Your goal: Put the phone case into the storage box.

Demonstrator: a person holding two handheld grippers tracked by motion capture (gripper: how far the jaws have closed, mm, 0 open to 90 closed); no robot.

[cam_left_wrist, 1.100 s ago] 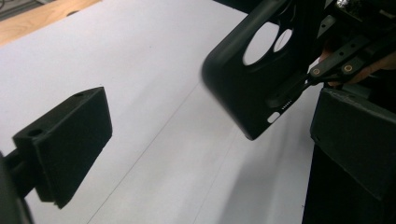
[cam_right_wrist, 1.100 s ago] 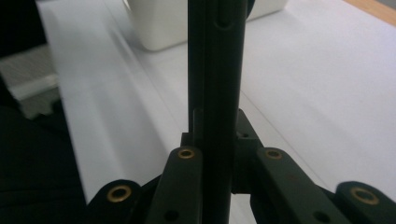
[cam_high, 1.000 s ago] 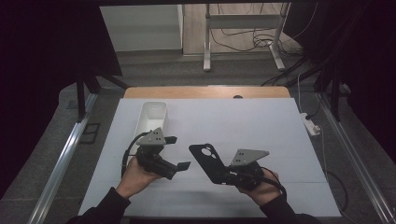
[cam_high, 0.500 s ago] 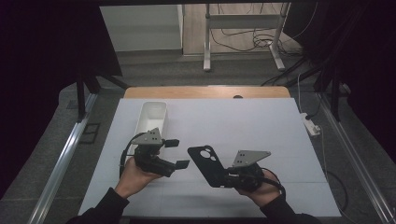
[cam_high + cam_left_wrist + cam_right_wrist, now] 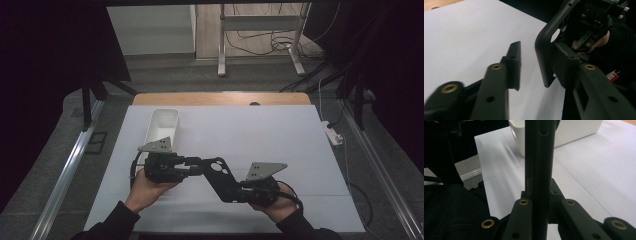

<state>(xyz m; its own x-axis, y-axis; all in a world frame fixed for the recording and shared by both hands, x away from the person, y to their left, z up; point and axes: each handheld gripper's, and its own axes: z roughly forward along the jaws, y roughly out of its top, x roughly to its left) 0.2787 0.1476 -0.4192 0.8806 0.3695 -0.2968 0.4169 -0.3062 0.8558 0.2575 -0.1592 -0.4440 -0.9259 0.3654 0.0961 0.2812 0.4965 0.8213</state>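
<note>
Both hands rest low near the tabletop's near edge, forearms entering from below. Right gripper (image 5: 239,190) points left and away, jaws clamped on the lower end of a flat black bracket (image 5: 220,176) with round holes, held off the white table cover (image 5: 280,140). Left gripper (image 5: 200,166) points right; its jaws have just been closing around the bracket's upper end, one pad touching, the other still apart. White bin (image 5: 161,128) stands near the left edge.
</note>
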